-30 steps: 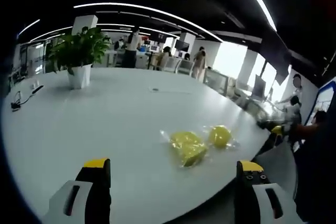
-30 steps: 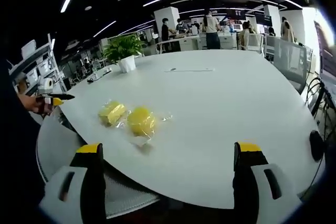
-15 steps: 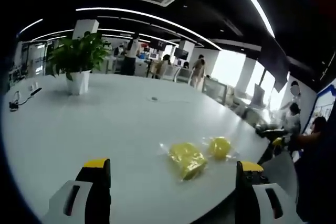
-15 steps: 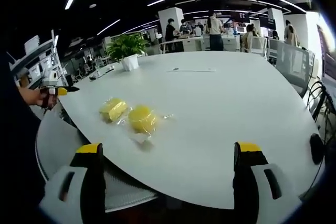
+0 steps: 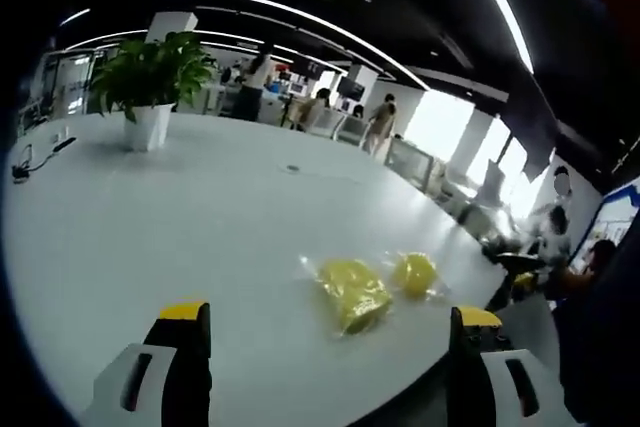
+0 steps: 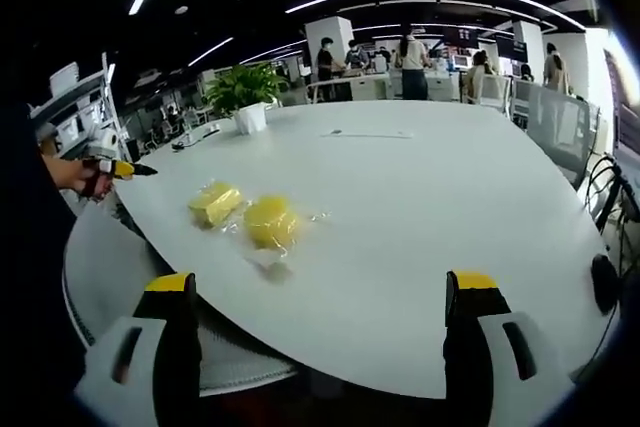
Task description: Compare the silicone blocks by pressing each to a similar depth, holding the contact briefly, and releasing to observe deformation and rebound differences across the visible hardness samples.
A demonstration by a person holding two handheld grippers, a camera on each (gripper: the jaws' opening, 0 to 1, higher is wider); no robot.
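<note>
Two yellow silicone blocks in clear plastic bags lie side by side on the white table (image 5: 180, 217) near its edge. In the left gripper view the squarer block (image 5: 352, 291) is nearer and the rounder block (image 5: 414, 274) lies behind it. In the right gripper view the rounder block (image 6: 271, 222) is nearer, with the squarer block (image 6: 214, 204) to its left. My left gripper (image 5: 330, 342) is open, short of the blocks and above the table. My right gripper (image 6: 320, 312) is open too, well back from them. The left gripper (image 6: 115, 169) shows small at the far left, held by a hand.
A potted plant (image 5: 152, 87) in a white pot stands far back on the table. A thin cable (image 5: 32, 162) lies at the left edge. A small object (image 6: 360, 133) lies mid-table. People stand among desks (image 6: 405, 67) beyond the table. A person's dark sleeve (image 5: 600, 337) is at the right.
Both views have shifted slightly as the hands moved. The blocks lie where they were. Both grippers stay open.
</note>
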